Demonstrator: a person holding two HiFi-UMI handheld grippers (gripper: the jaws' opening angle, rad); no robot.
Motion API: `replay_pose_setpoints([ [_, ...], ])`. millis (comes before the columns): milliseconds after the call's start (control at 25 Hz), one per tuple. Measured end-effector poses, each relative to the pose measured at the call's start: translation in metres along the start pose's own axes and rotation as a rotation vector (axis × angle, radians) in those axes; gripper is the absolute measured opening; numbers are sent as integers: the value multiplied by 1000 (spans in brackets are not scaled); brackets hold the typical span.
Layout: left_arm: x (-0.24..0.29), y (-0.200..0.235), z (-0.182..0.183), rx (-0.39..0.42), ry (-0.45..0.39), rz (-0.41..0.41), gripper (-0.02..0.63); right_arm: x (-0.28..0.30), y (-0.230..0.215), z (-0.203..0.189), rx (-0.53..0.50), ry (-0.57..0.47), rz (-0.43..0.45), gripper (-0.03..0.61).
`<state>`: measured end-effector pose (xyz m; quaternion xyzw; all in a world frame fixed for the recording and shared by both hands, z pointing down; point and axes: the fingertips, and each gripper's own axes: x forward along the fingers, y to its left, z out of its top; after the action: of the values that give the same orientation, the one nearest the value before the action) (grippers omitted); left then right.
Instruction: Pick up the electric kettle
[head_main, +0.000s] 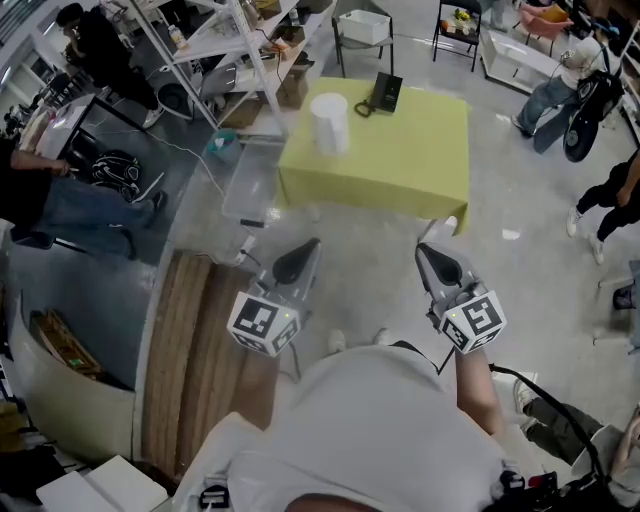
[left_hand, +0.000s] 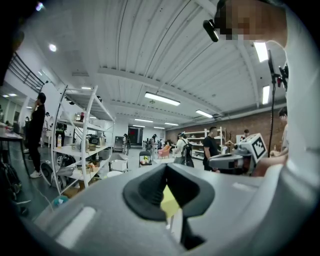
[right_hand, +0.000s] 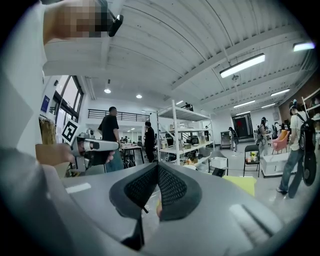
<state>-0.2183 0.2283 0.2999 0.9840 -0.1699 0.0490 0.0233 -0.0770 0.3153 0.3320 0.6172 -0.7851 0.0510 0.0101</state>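
Observation:
A white electric kettle (head_main: 330, 122) stands upright on a yellow-green table (head_main: 410, 160), near its far left corner. A black base (head_main: 386, 92) with a cord lies behind it to the right. Both grippers are held close to my body, well short of the table, pointing level toward it. My left gripper (head_main: 311, 244) (left_hand: 166, 166) has its jaws together with nothing held. My right gripper (head_main: 421, 246) (right_hand: 158, 164) is likewise shut and empty. In the right gripper view a corner of the table (right_hand: 246, 184) shows at the right; the kettle is hidden there.
A white metal shelving rack (head_main: 245, 50) stands left of the table, with a clear plastic bin (head_main: 250, 180) on the floor beside it. A wooden pallet (head_main: 190, 360) lies at my left. Chairs (head_main: 362, 28) stand behind the table. People (head_main: 110, 60) stand around the room's edges.

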Motion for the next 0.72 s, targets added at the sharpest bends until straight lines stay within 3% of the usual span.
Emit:
replay_pose_setpoints([
  [720,27,-35,-9,-5,-4,31,5,-30,-32,-16,-15,14,28,6],
])
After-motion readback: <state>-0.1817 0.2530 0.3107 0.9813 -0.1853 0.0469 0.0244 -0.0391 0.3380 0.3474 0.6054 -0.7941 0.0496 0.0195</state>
